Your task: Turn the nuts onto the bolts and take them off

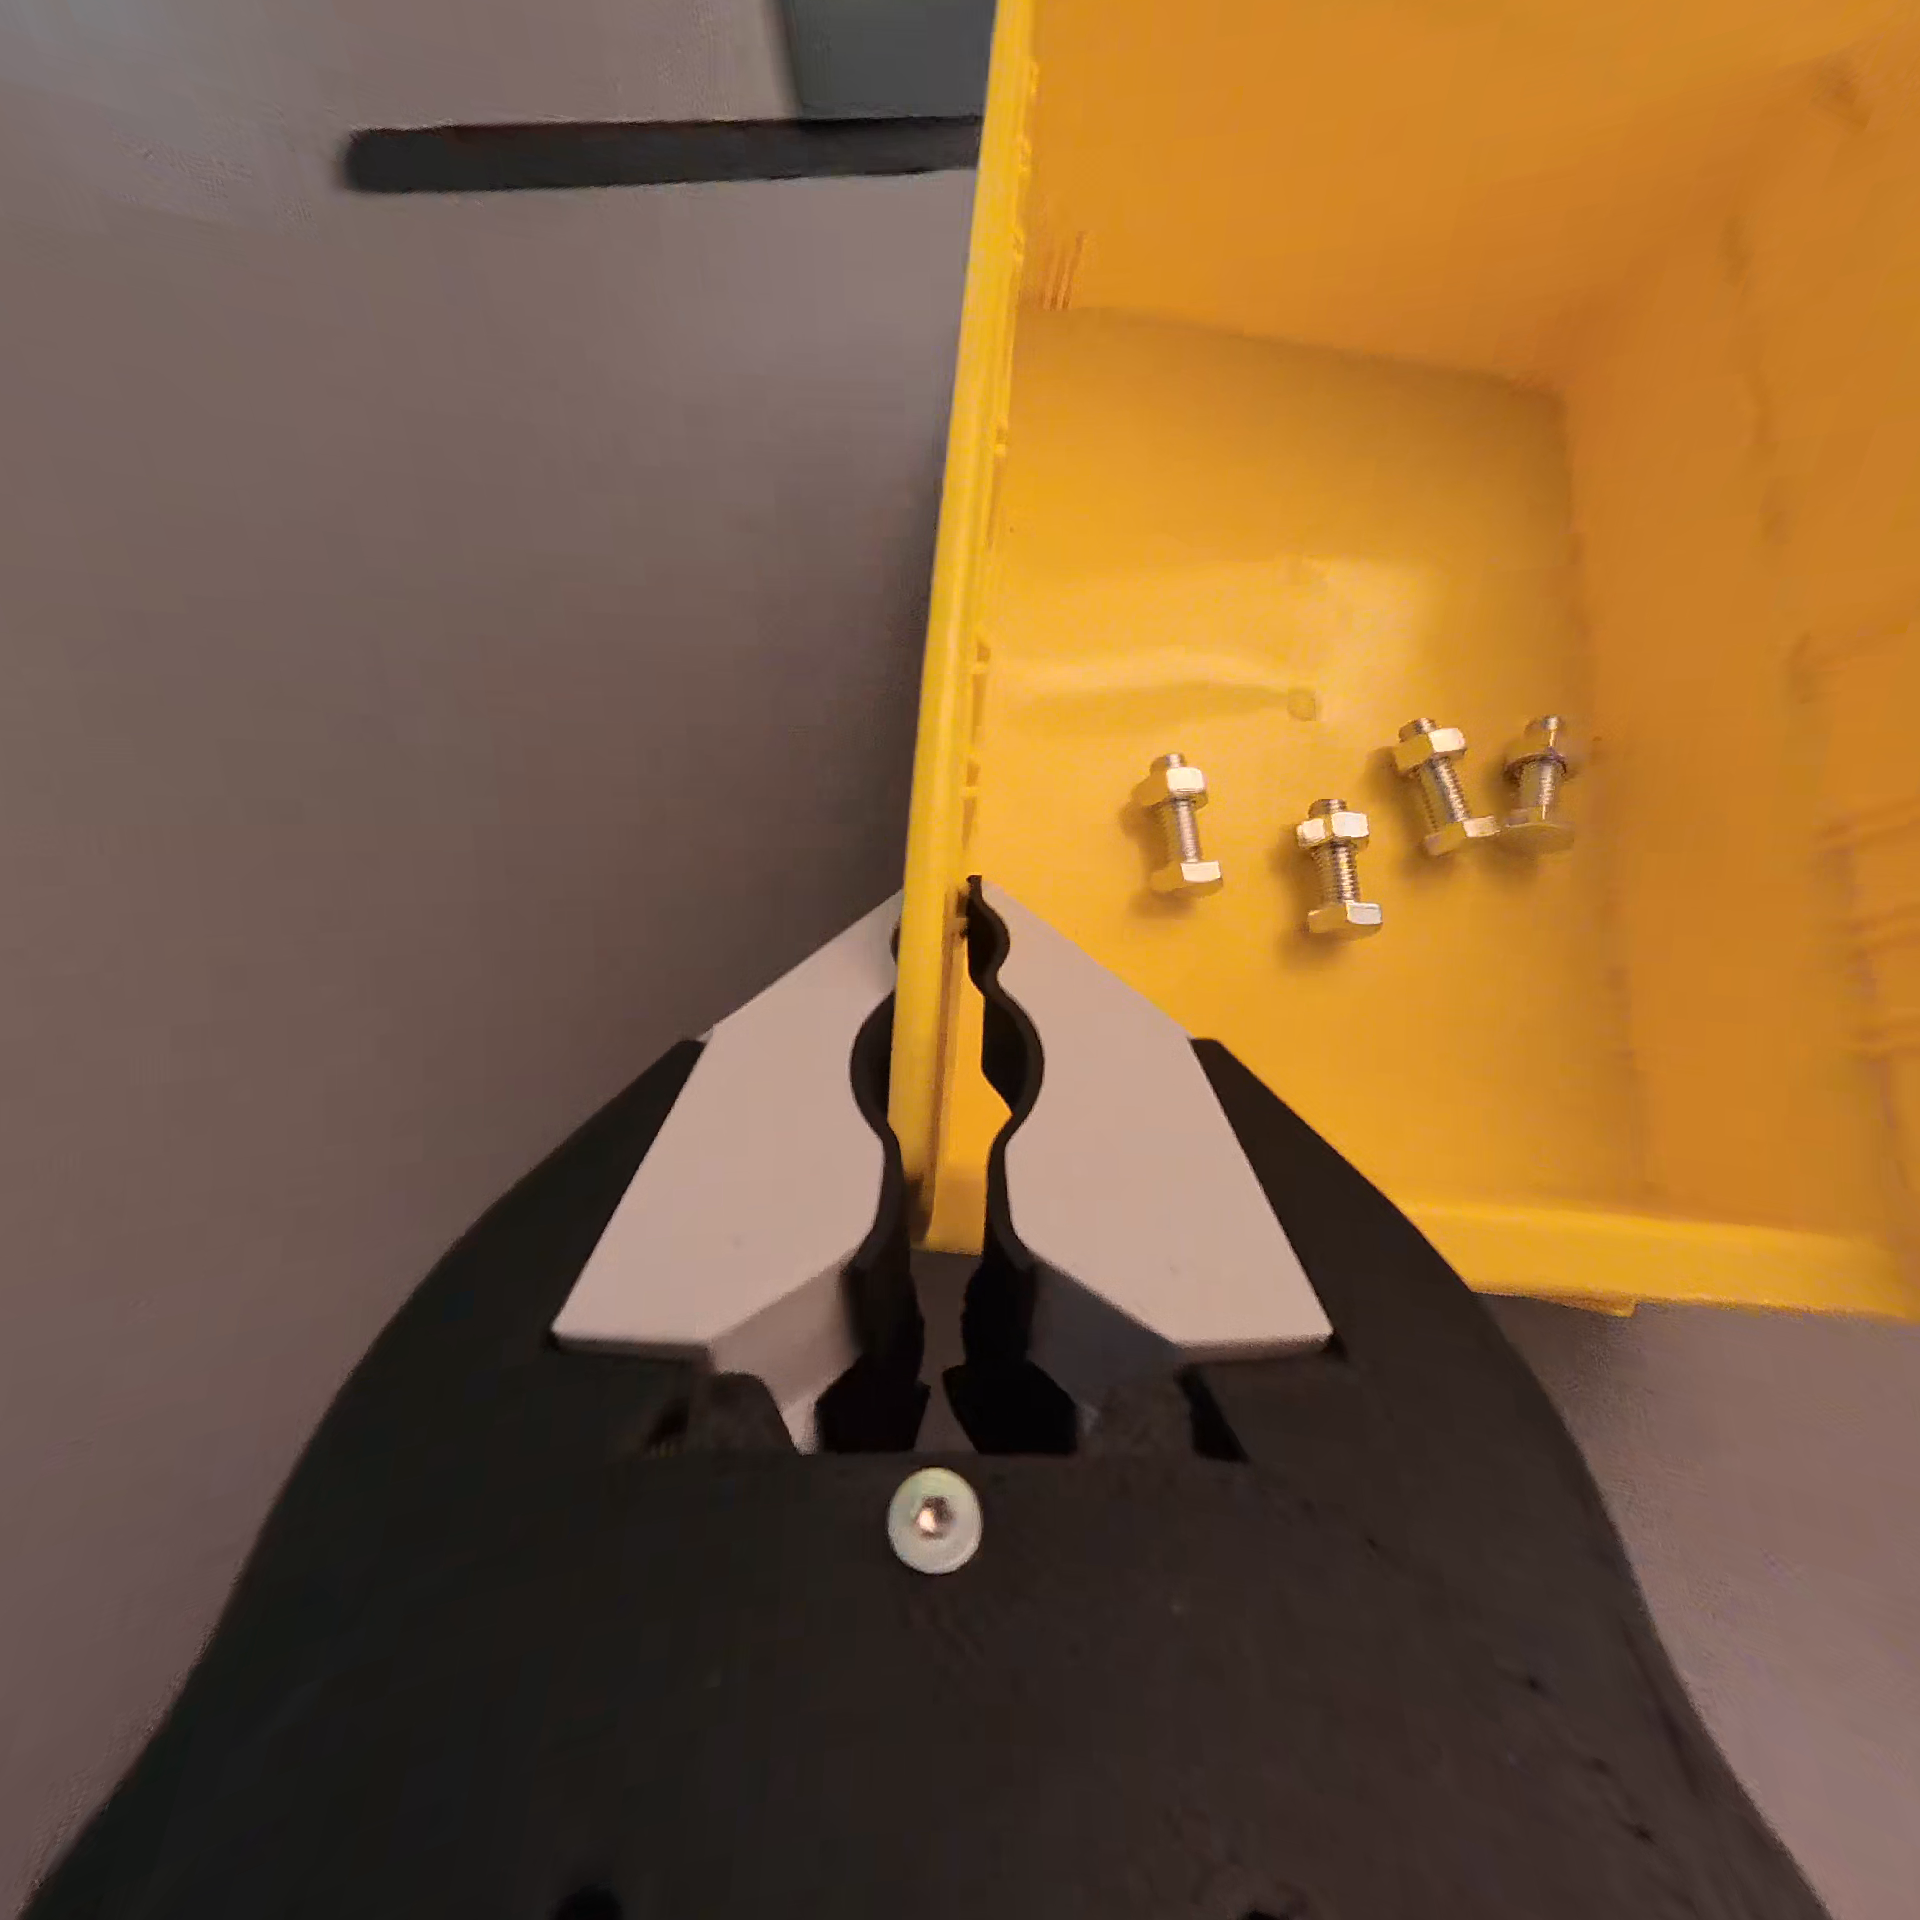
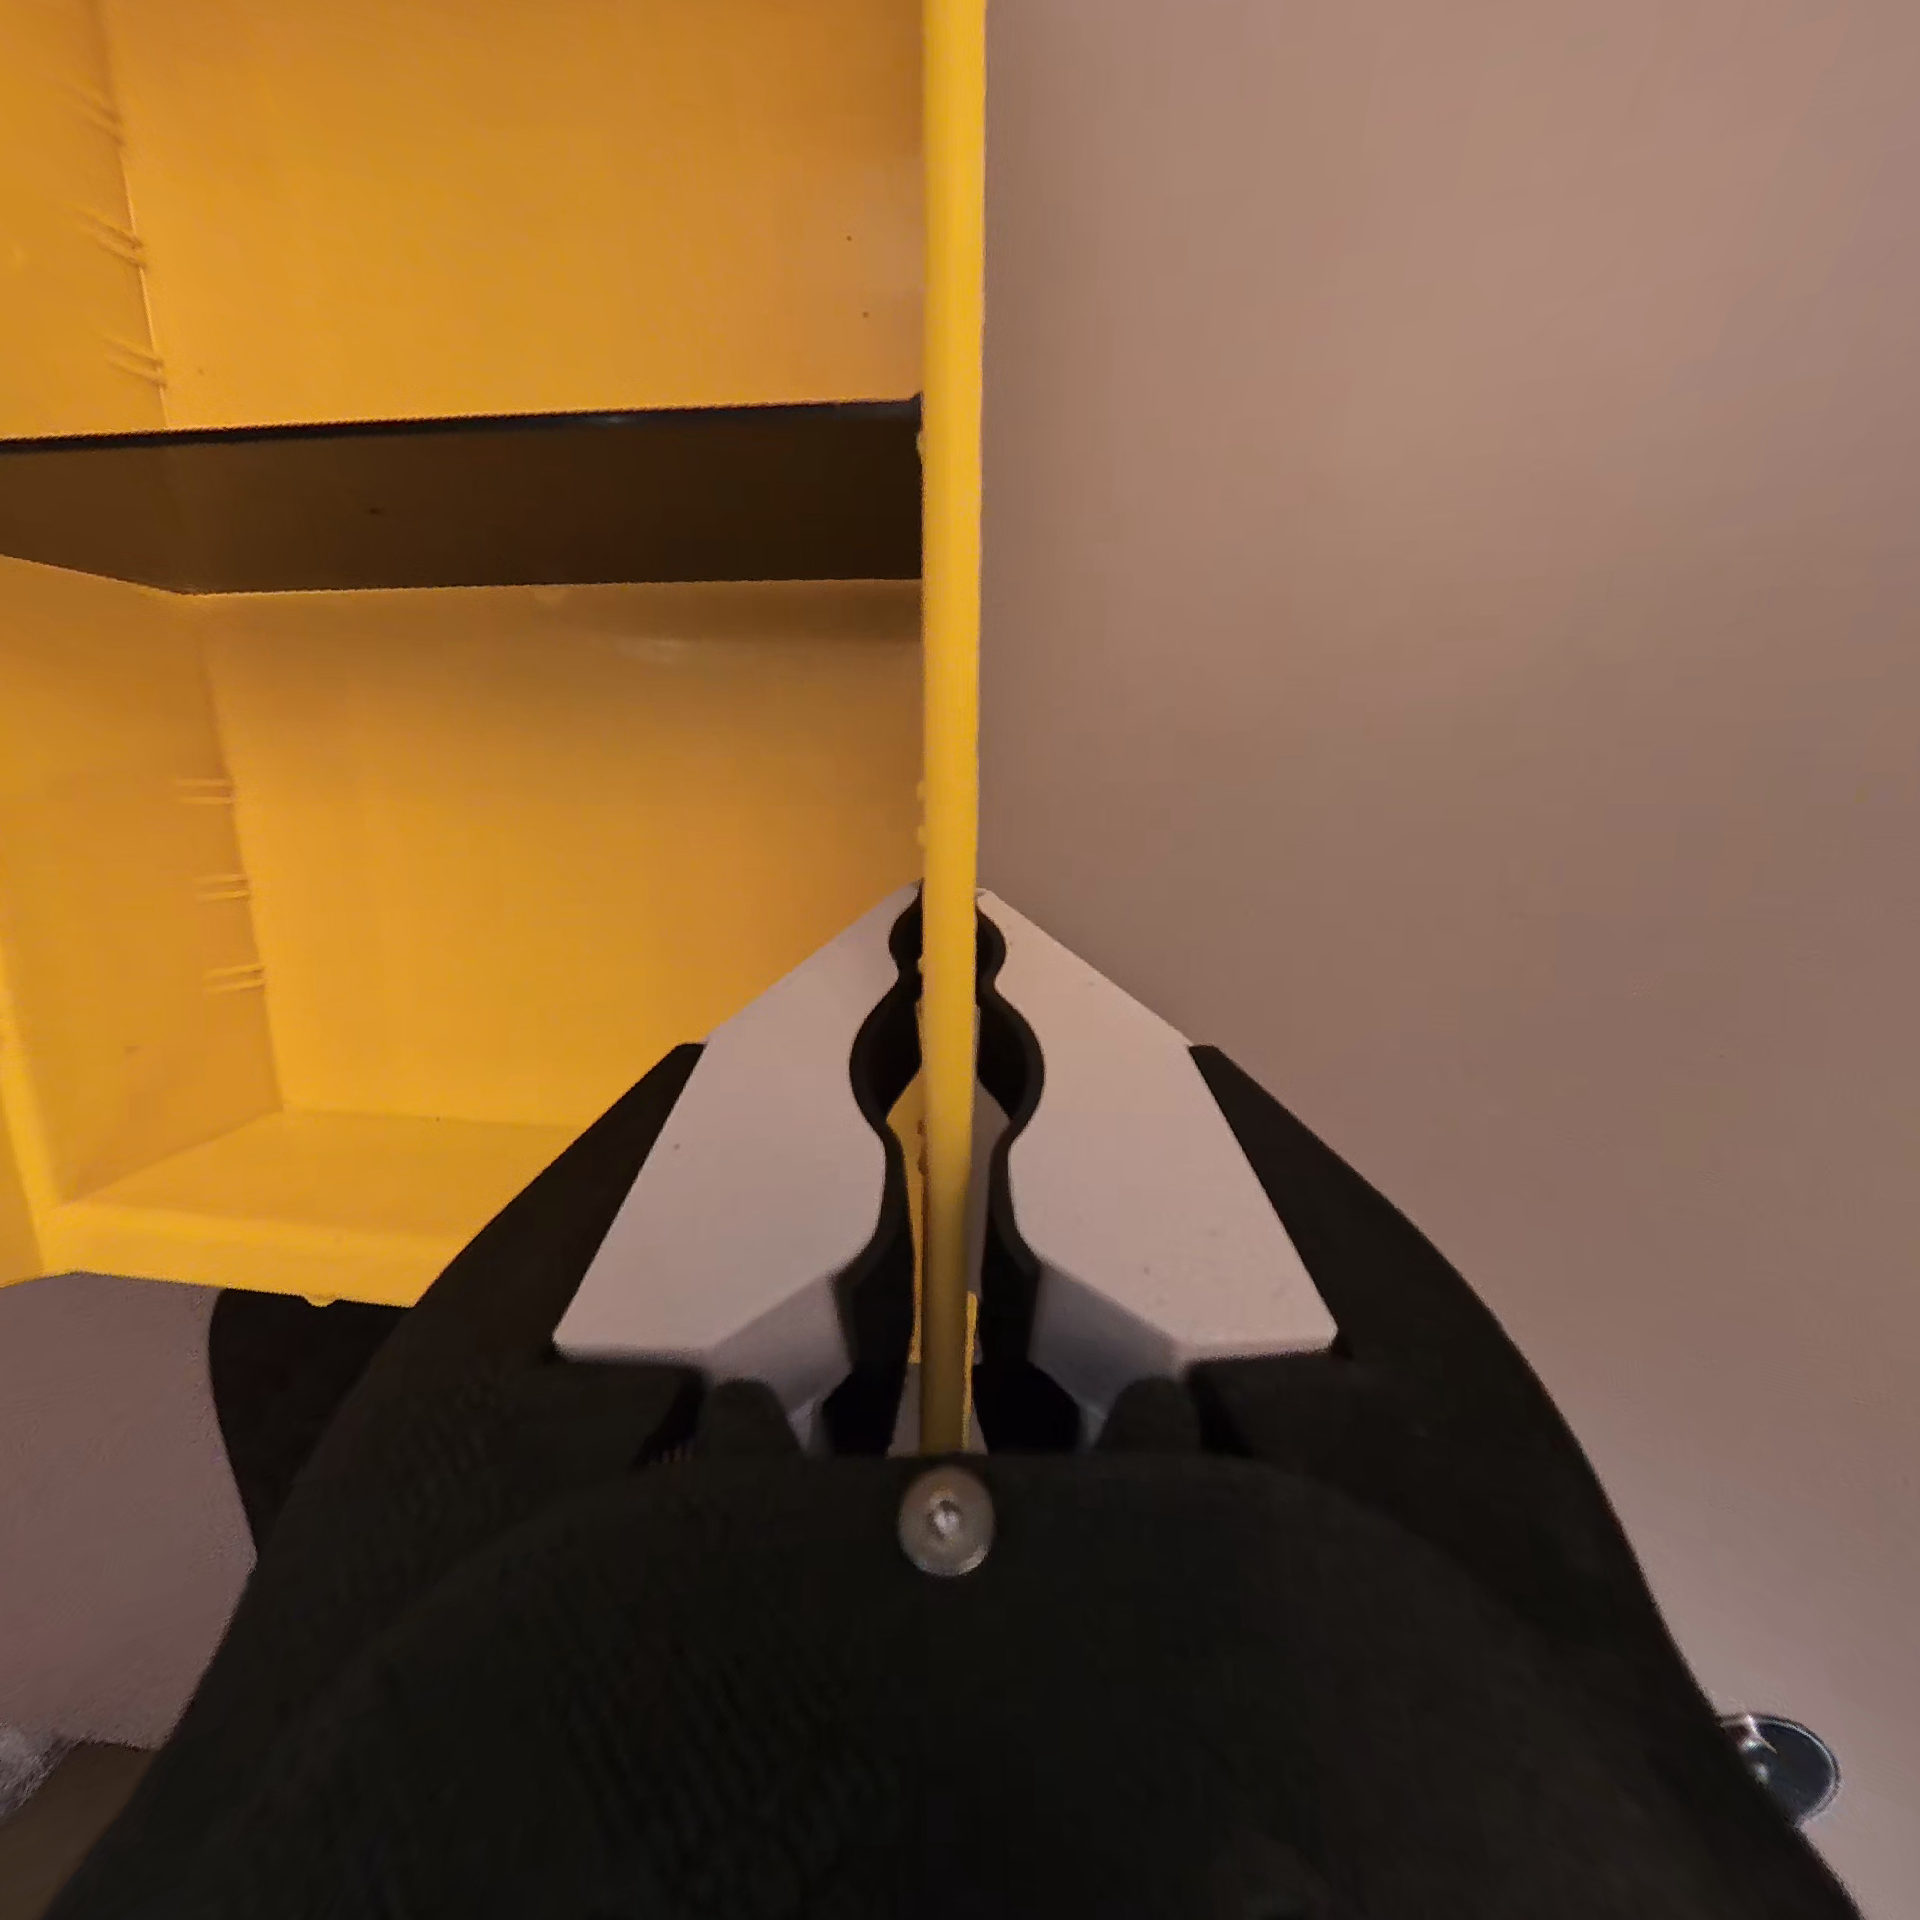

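A yellow plastic bin (image 1: pixel 1351 499) fills the right of the left wrist view. Several silver bolts with nuts threaded on them (image 1: pixel 1340 868) lie on its floor. My left gripper (image 1: pixel 935 904) is shut on the bin's left side wall (image 1: pixel 961 623), which runs up between its pads. In the right wrist view my right gripper (image 2: pixel 948 899) is shut on the bin's right side wall (image 2: pixel 951 520), with the thin yellow edge pinched between both pads. The bin's inside (image 2: pixel 520 831) lies left of that wall, and no bolts show in this view.
A black divider (image 2: pixel 468 509) crosses the bin in the right wrist view. A dark strip (image 1: pixel 665 156) lies on the grey surface (image 1: pixel 416 623) beyond the left gripper. A small metal part (image 2: pixel 1782 1777) shows at the bottom right edge.
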`<state>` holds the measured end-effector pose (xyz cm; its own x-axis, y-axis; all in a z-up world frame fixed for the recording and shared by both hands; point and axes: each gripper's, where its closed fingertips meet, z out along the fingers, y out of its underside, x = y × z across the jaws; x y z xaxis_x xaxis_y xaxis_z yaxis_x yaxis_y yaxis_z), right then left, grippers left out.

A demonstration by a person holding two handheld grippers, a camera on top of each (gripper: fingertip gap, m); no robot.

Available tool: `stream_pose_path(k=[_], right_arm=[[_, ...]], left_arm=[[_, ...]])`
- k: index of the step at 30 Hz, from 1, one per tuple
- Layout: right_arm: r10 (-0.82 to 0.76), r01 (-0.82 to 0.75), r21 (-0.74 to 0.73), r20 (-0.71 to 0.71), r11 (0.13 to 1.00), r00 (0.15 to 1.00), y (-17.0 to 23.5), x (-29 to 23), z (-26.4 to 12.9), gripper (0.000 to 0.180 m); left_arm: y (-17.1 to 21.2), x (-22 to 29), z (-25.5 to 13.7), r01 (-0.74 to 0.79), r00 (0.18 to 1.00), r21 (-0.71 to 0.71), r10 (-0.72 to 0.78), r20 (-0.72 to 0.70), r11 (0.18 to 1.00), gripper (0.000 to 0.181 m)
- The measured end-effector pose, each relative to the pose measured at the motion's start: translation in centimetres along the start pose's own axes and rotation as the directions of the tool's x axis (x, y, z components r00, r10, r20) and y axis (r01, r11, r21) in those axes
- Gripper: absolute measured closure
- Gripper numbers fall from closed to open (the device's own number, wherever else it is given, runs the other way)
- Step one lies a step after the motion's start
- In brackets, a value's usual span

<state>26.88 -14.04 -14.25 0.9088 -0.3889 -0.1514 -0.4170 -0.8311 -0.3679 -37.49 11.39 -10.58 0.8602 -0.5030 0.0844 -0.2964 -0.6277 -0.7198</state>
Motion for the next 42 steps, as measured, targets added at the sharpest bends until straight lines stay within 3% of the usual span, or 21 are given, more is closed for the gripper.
stream_pose_path(k=[8, 15, 29, 42], right_arm=[[-0.041, 0.041, -0.006, 0.014, 0.999, 0.999, -1.2, -3.0, 1.0, 0.177], [0.000, 0.000, 0.012, 0.019, 1.000, 1.000, -1.8, -1.9, 1.0, 0.177], [0.130, -0.131, 0.036, 0.013, 0.991, 0.991, -1.4, 2.6, 0.2, 0.176], [0.020, -0.020, 0.018, -0.017, 1.000, 1.000, -0.7, 3.3, -0.1, 0.177]], left_arm=[[2.6, -8.1, -3.9, 0.145, 0.981, 0.092, -0.155, 0.115, 0.985, 0.178], [3.4, -10.9, -5.3, 0.214, 0.956, 0.196, -0.246, 0.158, 0.957, 0.178], [3.5, -12.4, -5.9, 0.303, 0.924, 0.289, -0.354, 0.142, 0.908, 0.176], [3.8, -13.7, -6.4, 0.285, 0.918, 0.280, -0.345, 0.197, 0.917, 0.176]])
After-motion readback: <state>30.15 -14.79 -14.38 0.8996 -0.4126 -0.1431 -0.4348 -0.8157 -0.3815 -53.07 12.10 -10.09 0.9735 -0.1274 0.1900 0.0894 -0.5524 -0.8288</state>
